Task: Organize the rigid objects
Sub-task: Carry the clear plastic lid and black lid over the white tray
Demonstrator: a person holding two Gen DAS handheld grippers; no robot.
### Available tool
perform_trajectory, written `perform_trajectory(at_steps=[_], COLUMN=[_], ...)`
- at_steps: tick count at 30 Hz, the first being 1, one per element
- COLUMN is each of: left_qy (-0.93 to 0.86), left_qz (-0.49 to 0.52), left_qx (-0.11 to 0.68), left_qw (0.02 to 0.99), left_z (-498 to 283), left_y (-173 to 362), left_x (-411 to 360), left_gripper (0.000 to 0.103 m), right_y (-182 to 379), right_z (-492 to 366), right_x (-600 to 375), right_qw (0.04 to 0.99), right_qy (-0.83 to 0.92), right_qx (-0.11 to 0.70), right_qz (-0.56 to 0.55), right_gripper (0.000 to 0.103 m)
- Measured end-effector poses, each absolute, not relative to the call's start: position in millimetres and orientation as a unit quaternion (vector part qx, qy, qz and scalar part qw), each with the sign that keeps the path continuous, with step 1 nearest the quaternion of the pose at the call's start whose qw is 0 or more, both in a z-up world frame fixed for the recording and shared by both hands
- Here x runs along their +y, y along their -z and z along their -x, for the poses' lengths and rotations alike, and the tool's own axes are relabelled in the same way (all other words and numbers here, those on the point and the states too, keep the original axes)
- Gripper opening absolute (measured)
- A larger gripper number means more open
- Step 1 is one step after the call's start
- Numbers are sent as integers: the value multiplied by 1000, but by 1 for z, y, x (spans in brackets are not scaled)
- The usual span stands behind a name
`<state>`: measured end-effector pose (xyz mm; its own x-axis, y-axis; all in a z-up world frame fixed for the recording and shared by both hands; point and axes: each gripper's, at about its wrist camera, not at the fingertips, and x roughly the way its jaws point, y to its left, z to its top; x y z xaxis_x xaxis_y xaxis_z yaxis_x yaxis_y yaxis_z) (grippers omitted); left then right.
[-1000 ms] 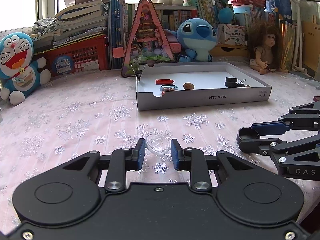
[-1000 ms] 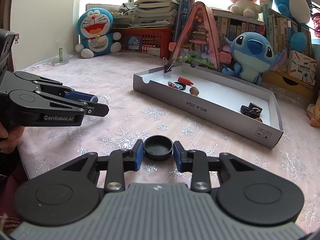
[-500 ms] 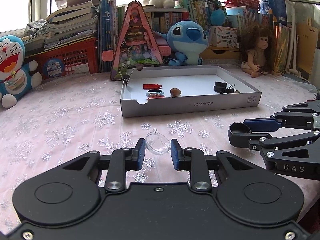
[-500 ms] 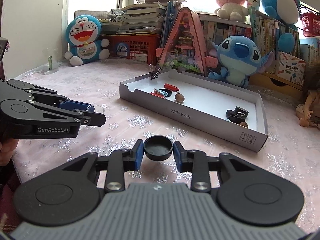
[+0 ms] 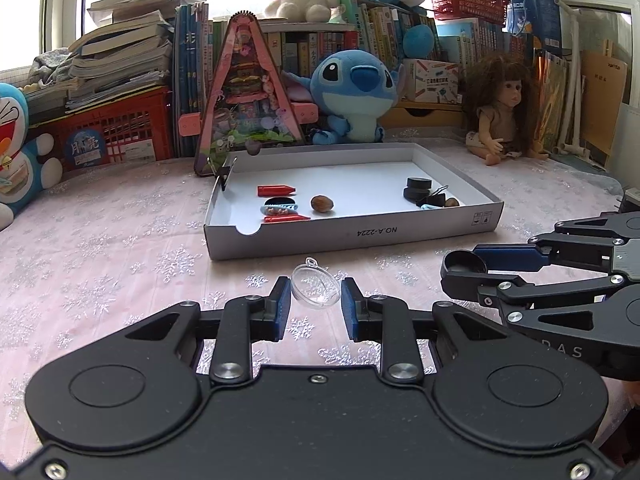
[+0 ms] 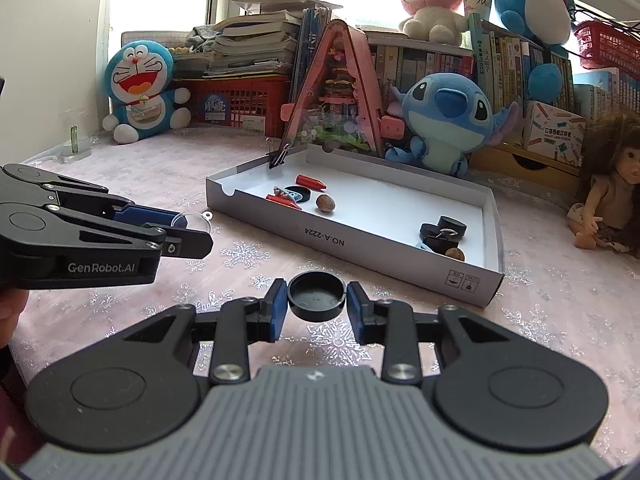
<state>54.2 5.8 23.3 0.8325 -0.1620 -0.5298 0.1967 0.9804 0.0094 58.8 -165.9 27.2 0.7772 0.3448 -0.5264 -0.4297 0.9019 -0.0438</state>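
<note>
My left gripper (image 5: 315, 299) is shut on a clear plastic half-sphere (image 5: 316, 286) and holds it above the tablecloth; it also shows at the left of the right wrist view (image 6: 192, 226). My right gripper (image 6: 317, 299) is shut on a round black cap (image 6: 317, 295); in the left wrist view it enters from the right (image 5: 464, 268). Ahead stands a shallow grey cardboard tray (image 5: 360, 234) with a white floor, which also shows in the right wrist view (image 6: 360, 240). In it lie red crayons (image 5: 276, 190), a nut (image 5: 322, 203), black caps (image 5: 418, 188) and a binder clip.
A pink snowflake tablecloth (image 5: 100, 248) covers the table. Behind the tray stand a pink triangular toy house (image 5: 248, 100), a Stitch plush (image 5: 352, 92), a doll (image 5: 500, 108), a red basket (image 5: 112, 136) and books. A Doraemon plush (image 6: 140, 88) sits at the far left.
Both grippers have moved closer to the tray and risen a little, each still holding its object. The tray looks nearer and more central in both views.
</note>
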Motion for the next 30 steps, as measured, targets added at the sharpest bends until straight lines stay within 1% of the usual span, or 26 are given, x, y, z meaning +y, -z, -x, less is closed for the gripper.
perform_trajectory(at_steps=[10, 23, 30], left_qy=[100, 103, 108], left_qz=[-29, -13, -3], left_qx=[268, 257, 257], left_qw=[958, 961, 960], left_z=[-71, -109, -130], left_y=[-29, -46, -49], left_x=[-2, -9, -18], left_gripper=[25, 25, 25], right_y=[-33, -46, -46], right_z=[-68, -96, -117], right_x=[-174, -194, -202], right_qw=[945, 955, 955], right_qy=[-184, -149, -140], right_qx=[256, 250, 261], right_qz=[82, 49, 15], right_gripper=[38, 38, 38])
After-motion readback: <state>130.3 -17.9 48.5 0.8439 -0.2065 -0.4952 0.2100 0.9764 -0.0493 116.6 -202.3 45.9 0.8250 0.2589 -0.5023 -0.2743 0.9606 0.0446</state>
